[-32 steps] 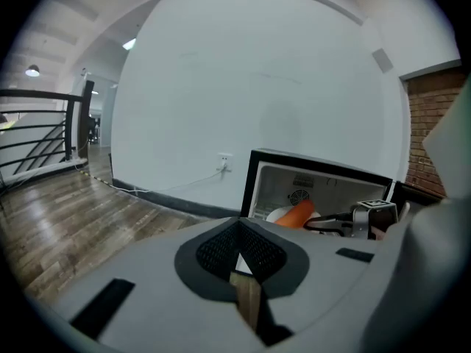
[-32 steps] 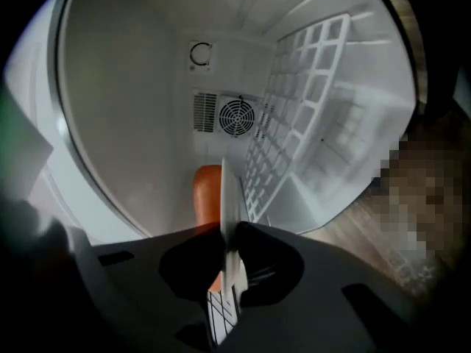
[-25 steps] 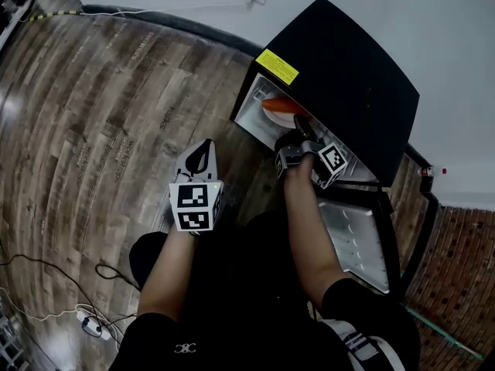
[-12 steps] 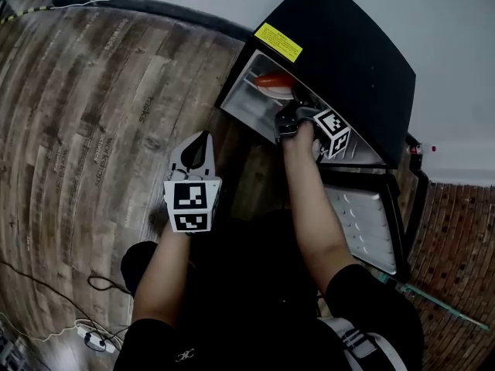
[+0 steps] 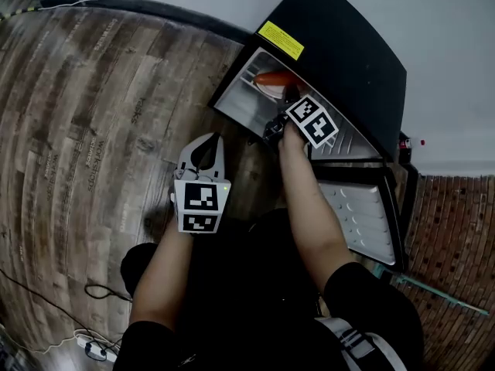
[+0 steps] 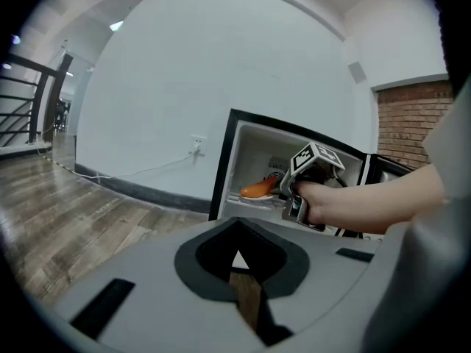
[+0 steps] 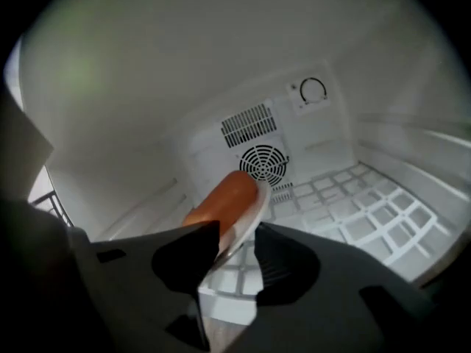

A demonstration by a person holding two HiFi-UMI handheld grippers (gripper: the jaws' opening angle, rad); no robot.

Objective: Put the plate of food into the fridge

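ok, wood floor (image 5: 93, 114) all round, small black fridge (image 5: 348, 60) at far right, its door (image 5: 363, 222) swung open toward the near right. inside: a white wire shelf (image 7: 368, 212) and a round fan grille (image 7: 263, 164) on the back wall. left gripper (image 6: 239, 259) hangs near, over the floor, well apart from the fridge — jaws together, nothing between them. right gripper (image 7: 229, 252) is reached into the cabinet, jaws clenched on the near rim of the plate (image 7: 254, 210). plate is inside the fridge, above the wire shelf; can't tell whether it touches the shelf yet. orange food (image 7: 224, 193), sausage-shaped, lies along the plate.

handling, my read: plate looks stiff and smooth, likely ceramic or hard plastic — slippery under a rim pinch, and held by one edge it wants to droop at the far side. food is loose and rounded, so it can roll off if the plate tilts. best hold is the rim, jaws well over the lip, plate level until it sits flat on the shelf, then let go.
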